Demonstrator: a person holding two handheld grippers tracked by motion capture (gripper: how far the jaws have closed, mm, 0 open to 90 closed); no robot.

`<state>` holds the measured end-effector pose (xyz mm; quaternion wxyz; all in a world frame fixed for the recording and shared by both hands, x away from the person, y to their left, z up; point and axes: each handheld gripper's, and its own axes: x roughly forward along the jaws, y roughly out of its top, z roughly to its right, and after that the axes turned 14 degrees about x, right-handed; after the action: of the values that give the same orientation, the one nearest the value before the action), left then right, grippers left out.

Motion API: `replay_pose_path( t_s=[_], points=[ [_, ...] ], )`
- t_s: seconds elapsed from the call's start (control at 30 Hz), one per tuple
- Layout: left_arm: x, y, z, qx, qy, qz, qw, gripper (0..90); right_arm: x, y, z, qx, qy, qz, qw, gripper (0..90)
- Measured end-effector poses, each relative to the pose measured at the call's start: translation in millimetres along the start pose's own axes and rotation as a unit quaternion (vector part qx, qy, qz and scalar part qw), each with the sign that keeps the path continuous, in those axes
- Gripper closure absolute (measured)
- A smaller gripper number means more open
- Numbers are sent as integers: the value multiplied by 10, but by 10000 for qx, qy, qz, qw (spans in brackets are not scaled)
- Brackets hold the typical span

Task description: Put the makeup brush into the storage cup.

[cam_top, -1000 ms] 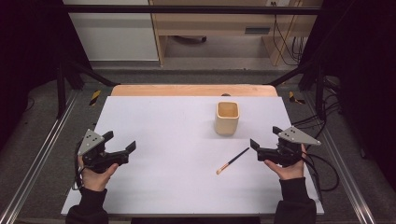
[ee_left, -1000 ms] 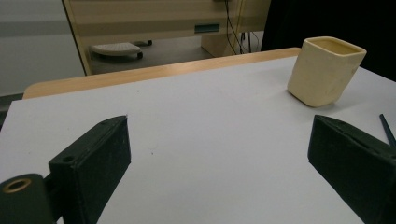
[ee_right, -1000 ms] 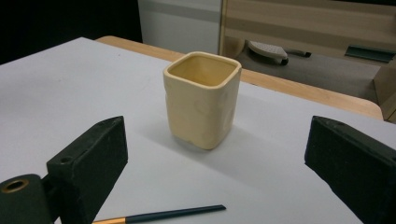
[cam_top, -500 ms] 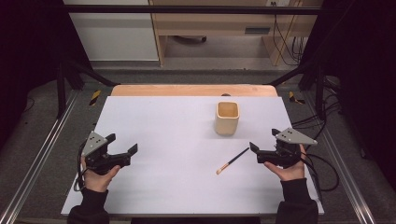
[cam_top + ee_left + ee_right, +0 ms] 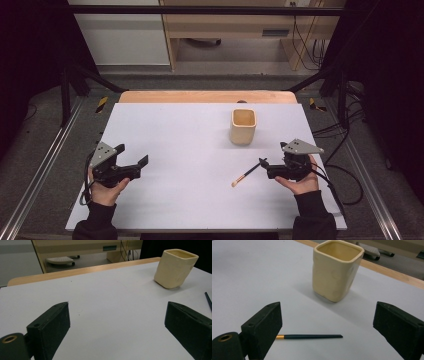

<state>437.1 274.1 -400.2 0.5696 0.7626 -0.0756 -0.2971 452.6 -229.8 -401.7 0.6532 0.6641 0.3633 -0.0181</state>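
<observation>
Table (image 5: pixel 190 200) layout unchanged over the last second; cream cup (image 5: pixel 243 126) upright toward the far right. Left gripper (image 5: pixel 141 164) has drifted slightly lower, jaws spread, empty. Right gripper (image 5: pixel 263 166) barely moved, jaws wide apart, nothing held. Pencil (image 5: pixel 245 174) lies flat just ahead of it. I judge pickup imminent.

Black claws (image 5: pixel 131 167), grey plates, dark sleeves

Plain cream cup (image 5: pixel 336 270); dark teal pencil (image 5: pixel 312 336) with gold band; black claws; pale grey worktop (image 5: pixel 175 130), wood-edged.
</observation>
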Motion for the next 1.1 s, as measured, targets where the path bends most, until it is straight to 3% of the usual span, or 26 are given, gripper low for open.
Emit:
replay_pose_path(
  t_s=[0.47, 1.1],
  points=[
    [16, -9, 7, 62, -13, -63, 10000, 56, 318, -131, -66, -285, 63, -553, 9980, 108],
    [30, -16, 15, 97, -16, -84, 9999, 59, 670, -364, -79, -541, 327, -1271, 9899, 171]
  ],
)
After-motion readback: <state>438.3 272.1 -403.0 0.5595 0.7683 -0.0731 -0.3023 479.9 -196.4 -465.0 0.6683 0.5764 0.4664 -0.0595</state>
